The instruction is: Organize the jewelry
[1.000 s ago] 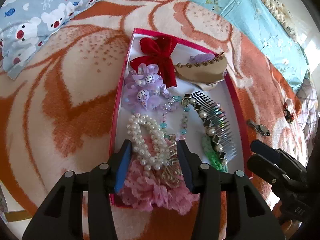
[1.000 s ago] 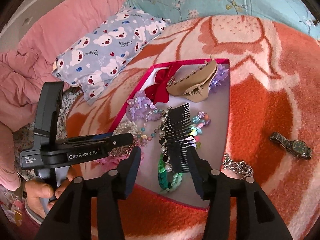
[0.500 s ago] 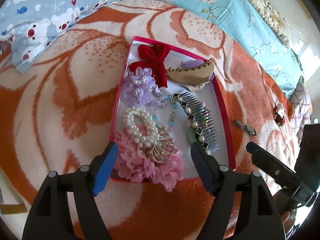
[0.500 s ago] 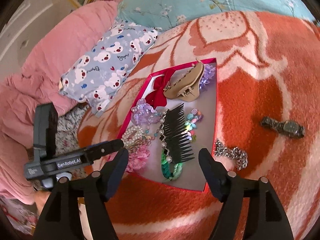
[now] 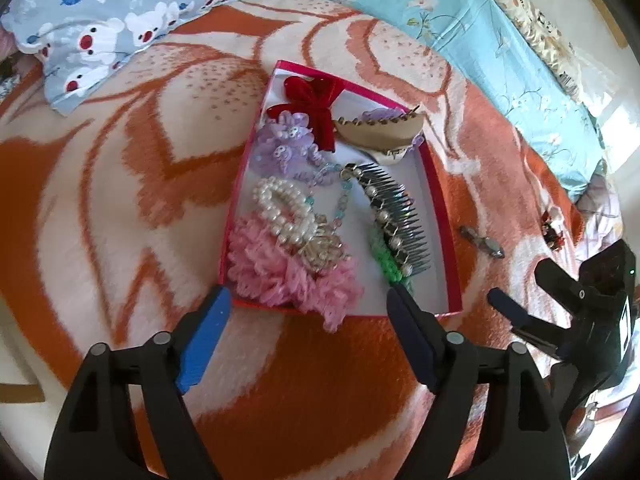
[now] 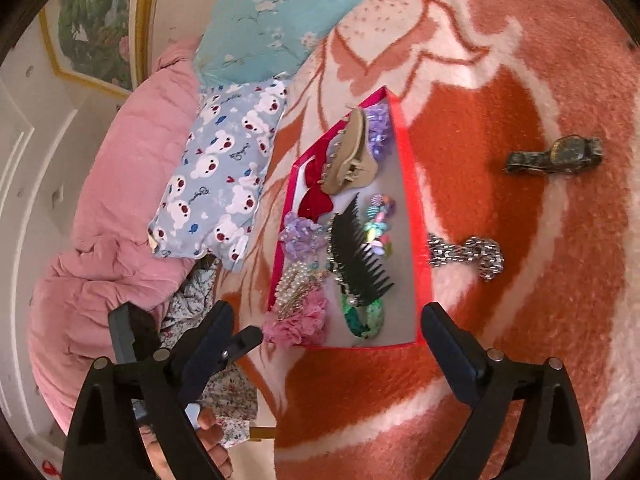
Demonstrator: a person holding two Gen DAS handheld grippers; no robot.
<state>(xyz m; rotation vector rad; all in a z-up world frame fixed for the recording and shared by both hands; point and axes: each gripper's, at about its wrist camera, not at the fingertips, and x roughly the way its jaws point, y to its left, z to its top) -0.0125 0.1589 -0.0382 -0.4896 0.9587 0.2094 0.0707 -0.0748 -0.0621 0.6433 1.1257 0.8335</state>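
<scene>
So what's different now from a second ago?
Both tongs have backed out of the red box and are opening, nothing between them: the left tongs left the pink scrunchie, the right tongs the black comb. The jewelry stayed put.

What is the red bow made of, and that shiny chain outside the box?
The red bow looks like soft velvet: deep colour, matte fuzzy surface, no glare. The chain on the blanket looks like silver-toned metal: small glinting links. It might be plated plastic; the pictures cannot settle that.

Small red item (image 5: 553, 231) indistinct; person's hand (image 6: 188, 446) mostly hidden behind right tool (image 6: 328, 344)
</scene>
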